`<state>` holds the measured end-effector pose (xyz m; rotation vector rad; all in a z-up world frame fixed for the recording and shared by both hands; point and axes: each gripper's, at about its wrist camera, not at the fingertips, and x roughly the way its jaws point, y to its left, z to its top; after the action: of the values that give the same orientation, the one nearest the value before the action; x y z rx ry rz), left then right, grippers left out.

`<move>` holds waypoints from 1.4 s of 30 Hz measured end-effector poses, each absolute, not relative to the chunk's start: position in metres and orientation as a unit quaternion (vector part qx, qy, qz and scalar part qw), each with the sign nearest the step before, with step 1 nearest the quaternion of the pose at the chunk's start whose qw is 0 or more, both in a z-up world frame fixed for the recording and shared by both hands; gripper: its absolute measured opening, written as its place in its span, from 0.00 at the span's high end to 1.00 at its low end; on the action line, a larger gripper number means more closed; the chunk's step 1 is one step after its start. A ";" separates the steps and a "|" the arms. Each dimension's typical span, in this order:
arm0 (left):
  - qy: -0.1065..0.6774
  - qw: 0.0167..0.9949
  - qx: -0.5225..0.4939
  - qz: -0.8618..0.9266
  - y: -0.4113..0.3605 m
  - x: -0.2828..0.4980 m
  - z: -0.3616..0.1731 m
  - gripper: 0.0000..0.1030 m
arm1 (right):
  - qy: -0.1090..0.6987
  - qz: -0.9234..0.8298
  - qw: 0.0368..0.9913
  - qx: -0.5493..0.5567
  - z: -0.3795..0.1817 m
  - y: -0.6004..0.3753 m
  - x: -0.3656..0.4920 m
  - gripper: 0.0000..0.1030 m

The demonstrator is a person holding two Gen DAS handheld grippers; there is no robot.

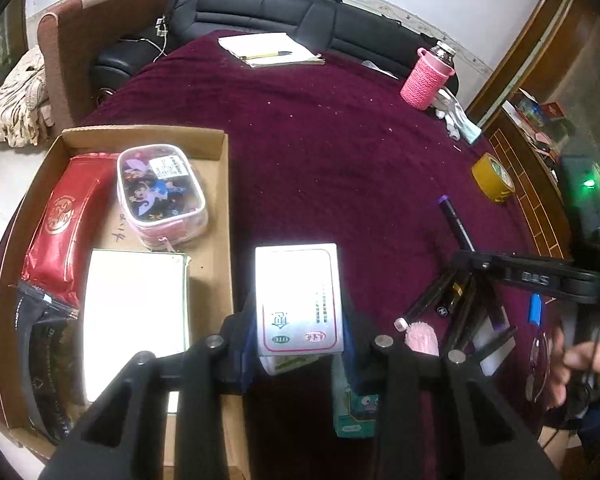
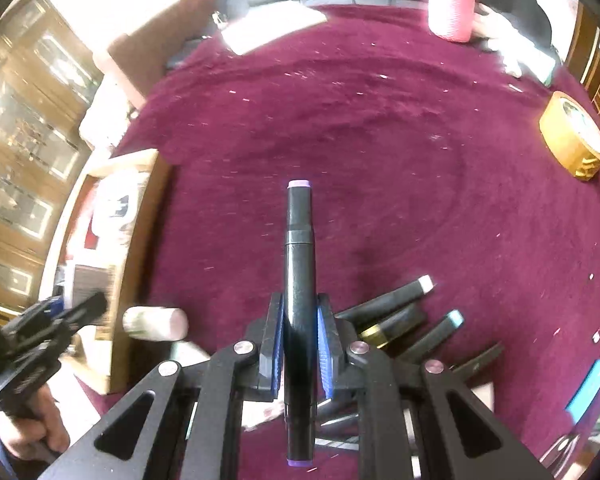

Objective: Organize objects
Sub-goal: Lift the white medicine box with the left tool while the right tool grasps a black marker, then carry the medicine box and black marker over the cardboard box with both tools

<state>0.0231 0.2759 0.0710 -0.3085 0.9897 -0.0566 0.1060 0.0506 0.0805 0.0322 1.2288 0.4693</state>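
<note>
My left gripper [image 1: 300,320] is shut on a white medicine box [image 1: 298,296] and holds it above the maroon tablecloth, just right of the cardboard tray [image 1: 216,200]. The tray holds a red packet [image 1: 70,220], a cartoon pouch [image 1: 160,192], a white box [image 1: 136,304] and a black bag [image 1: 48,360]. My right gripper [image 2: 300,336] is shut on a black marker with purple ends [image 2: 299,280], lifted over the cloth. The same marker [image 1: 454,220] and right gripper [image 1: 472,258] show at the right of the left wrist view.
Several black markers [image 2: 400,312] lie in a pile at the right, with a blue pen [image 2: 586,388]. A yellow tape roll [image 2: 572,136], a pink-sleeved bottle [image 1: 426,80] and a notepad with a pen [image 1: 268,50] lie further back. A teal box [image 1: 356,412] lies below the left gripper.
</note>
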 end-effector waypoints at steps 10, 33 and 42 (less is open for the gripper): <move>0.463 0.874 -0.141 -0.036 0.293 0.005 0.086 0.68 | 0.570 0.274 0.774 0.045 0.101 0.107 0.062 0.84; 0.472 0.867 -0.159 0.016 0.417 -0.036 0.079 0.67 | 0.585 0.336 0.737 0.046 0.094 0.260 0.043 0.84; 0.483 0.863 -0.146 0.018 0.459 0.003 0.074 0.67 | 0.600 0.324 0.729 0.060 0.088 0.312 0.083 0.84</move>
<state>0.0029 0.4593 0.0740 -0.3059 1.0127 0.0373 0.0833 0.3121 0.0879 0.1317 1.3209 0.7147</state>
